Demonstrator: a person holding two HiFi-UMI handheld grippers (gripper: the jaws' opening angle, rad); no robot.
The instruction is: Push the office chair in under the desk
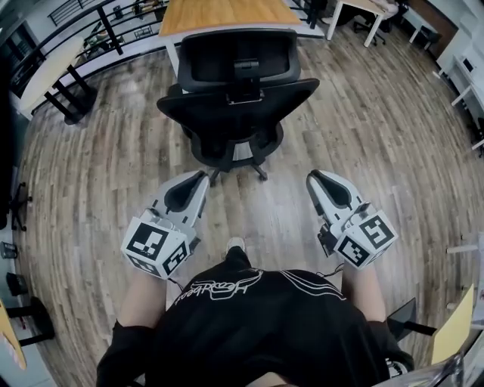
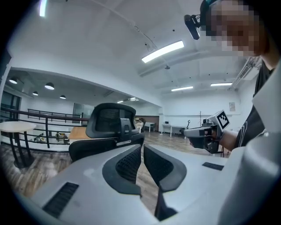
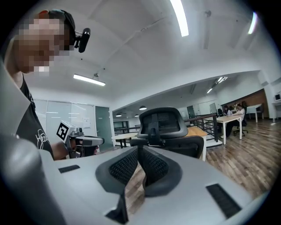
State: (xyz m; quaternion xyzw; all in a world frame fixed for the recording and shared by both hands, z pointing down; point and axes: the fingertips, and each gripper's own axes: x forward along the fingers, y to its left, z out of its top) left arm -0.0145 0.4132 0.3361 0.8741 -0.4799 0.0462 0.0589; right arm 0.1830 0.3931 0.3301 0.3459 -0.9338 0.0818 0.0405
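A black office chair (image 1: 236, 94) with a headrest stands on the wood floor, its back turned to me. Its seat faces the wooden-topped desk (image 1: 227, 13) just beyond it, and it is not tucked under. My left gripper (image 1: 201, 178) and right gripper (image 1: 311, 179) hover side by side short of the chair's wheeled base, touching nothing. Both are shut with nothing between the jaws. The left gripper view shows its closed tips (image 2: 142, 147) pointing at the chair (image 2: 109, 127). In the right gripper view the closed tips (image 3: 139, 149) also aim at the chair (image 3: 164, 125) and the desk (image 3: 198, 131).
A black railing (image 1: 91, 23) runs behind the desk at the left. A pale table (image 1: 45, 72) on dark legs stands at the far left, and more tables (image 1: 363, 11) at the back right. My shoe (image 1: 236, 245) is on the floor between the grippers. People sit at a far table (image 3: 235, 115).
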